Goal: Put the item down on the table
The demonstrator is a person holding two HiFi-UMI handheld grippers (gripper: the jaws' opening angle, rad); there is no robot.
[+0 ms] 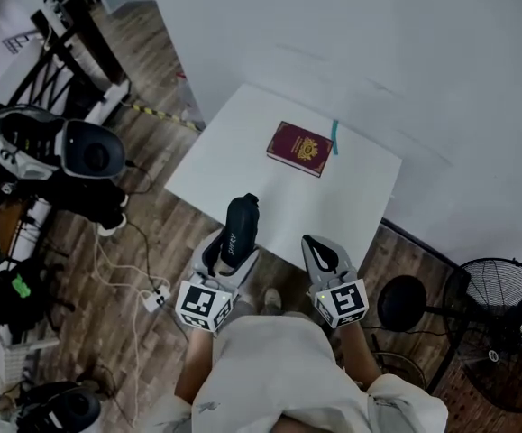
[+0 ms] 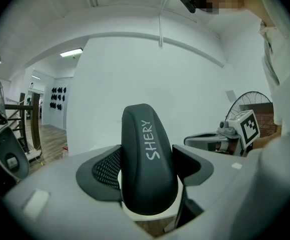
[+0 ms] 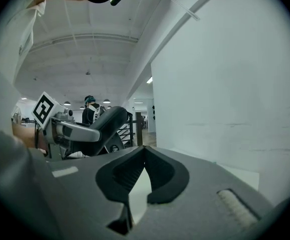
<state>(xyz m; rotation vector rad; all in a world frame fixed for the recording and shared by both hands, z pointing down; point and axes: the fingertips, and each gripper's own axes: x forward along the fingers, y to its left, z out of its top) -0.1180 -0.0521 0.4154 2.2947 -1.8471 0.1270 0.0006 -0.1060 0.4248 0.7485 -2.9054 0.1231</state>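
My left gripper point(image 1: 231, 244) is shut on a dark, curved item point(image 1: 241, 219) that stands upright between its jaws. In the left gripper view the item point(image 2: 147, 134) bears the white print "SHERY" and fills the gap between the pads. It hangs over the near edge of the white table point(image 1: 233, 156). To its right my right gripper point(image 1: 318, 253) is shut with nothing in it; its tips point(image 3: 143, 151) meet. The right gripper point(image 2: 220, 139) also shows in the left gripper view.
On the table's far side lie a maroon booklet point(image 1: 299, 148) and a teal strip point(image 1: 335, 137). A white wall stands behind. A floor fan point(image 1: 499, 332) and a round black base point(image 1: 402, 303) are at the right; cables, a power strip point(image 1: 157, 298) and equipment point(image 1: 58, 142) are at the left.
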